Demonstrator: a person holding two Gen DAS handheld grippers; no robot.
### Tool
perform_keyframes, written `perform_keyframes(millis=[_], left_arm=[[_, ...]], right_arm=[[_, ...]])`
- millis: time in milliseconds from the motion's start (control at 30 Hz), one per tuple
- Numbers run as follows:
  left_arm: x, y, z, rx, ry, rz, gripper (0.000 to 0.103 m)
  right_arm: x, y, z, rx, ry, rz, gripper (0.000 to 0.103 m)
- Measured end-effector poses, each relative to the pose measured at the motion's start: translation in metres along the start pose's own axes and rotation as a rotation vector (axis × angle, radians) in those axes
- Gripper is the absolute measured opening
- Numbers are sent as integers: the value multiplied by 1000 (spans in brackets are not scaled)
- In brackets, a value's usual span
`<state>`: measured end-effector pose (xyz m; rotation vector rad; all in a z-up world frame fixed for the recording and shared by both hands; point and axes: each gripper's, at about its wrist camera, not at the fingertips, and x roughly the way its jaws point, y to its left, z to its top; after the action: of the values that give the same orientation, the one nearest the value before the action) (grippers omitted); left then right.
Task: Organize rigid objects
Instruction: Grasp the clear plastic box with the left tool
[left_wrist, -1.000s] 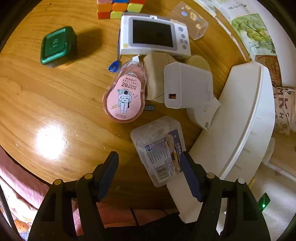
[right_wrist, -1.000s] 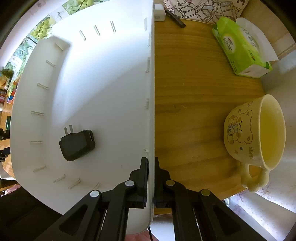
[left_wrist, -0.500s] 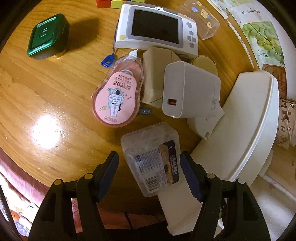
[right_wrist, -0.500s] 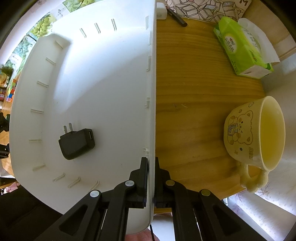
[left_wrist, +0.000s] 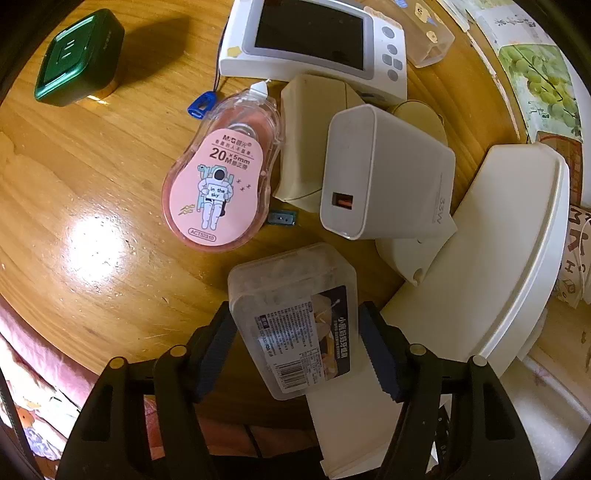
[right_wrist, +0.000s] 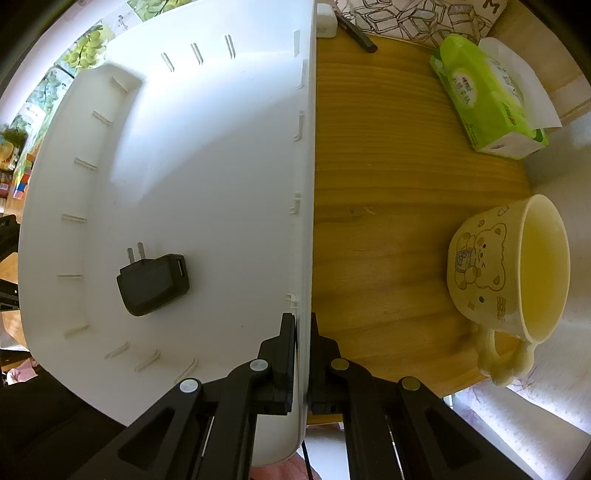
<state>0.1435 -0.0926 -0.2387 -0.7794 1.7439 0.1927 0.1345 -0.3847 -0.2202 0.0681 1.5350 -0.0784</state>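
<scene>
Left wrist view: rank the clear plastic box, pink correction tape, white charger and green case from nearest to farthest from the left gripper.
1. Clear plastic box, between the open fingers of the left gripper.
2. Pink correction tape ahead-left and white charger ahead-right: too close to call.
3. Green case, far upper left.

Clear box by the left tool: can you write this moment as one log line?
left tool: open around clear box | right tool: shut on white bin rim | bin holds black charger

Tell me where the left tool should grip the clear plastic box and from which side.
Grip the clear plastic box across its two long side walls, coming from its near short end. The left tool already straddles those flat, parallel sides.
</scene>
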Motion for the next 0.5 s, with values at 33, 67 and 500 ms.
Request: perform_keyframes(millis=[33,67,500], left_arm=[[1,1,-5,0,-1,1,70],[3,0,-6,-3,-2,2,70],[1,12,-9,26,-1,1,68]], right_arm=[[0,1,0,-1,0,0,4],[0,1,0,-2,-1,0,4],[2,3,-1,-12,-1,3,4]])
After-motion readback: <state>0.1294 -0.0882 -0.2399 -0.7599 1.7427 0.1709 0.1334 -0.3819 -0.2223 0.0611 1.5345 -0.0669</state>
